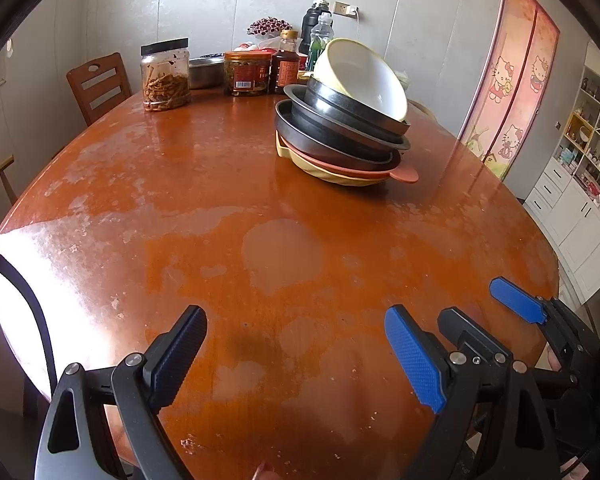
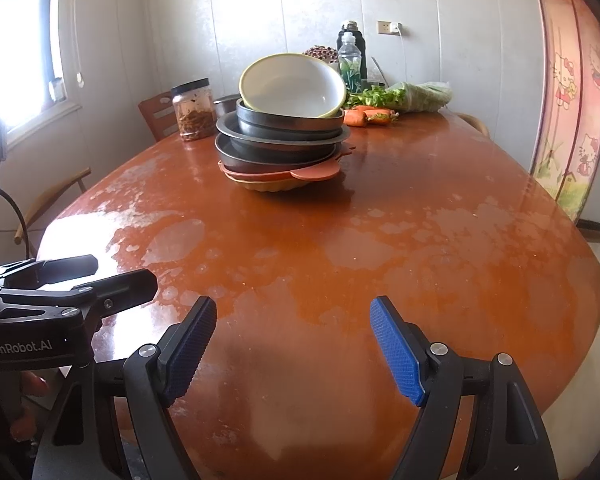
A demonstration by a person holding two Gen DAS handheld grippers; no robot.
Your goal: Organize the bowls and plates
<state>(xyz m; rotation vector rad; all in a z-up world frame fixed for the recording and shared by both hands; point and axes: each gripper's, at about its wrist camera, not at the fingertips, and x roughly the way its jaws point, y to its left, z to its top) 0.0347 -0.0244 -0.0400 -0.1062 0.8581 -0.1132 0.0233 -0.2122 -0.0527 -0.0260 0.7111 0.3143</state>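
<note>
Status: stacking looks largely done; all the dishes in view sit in one pile (image 1: 342, 132) toward the far side of the round wooden table (image 1: 220, 260), well apart from both claws

Pile, bottom to top: yellow plate (image 1: 332, 176); orange plate (image 1: 404, 174) with a tab handle; several dark pans (image 1: 332, 140) nested one in another; cream bowl (image 1: 360, 76) with a white inside, tilted and leaning in the top pan. The bowl looks empty. Judged left to do: settling the tilted bowl level, if anything

Left claw (image 1: 296, 356): wide open, holding nothing, over the near table edge

Right claw (image 2: 294, 348): wide open, holding nothing, just to the right of the left one

Other containers, far side:
- clear jar (image 1: 165, 76), black lid, about half full of brown strips
- short jar (image 1: 246, 74), red label, dark pickled contents
- brown sauce bottle (image 1: 286, 62), contents not readable
- clear water bottle (image 2: 351, 66) with green leaves inside
- black flask (image 1: 314, 20), shut
- steel bowl (image 1: 206, 72), contents hidden

Loose: carrots (image 2: 366, 116) and a bag of greens (image 2: 416, 98), far right
</note>
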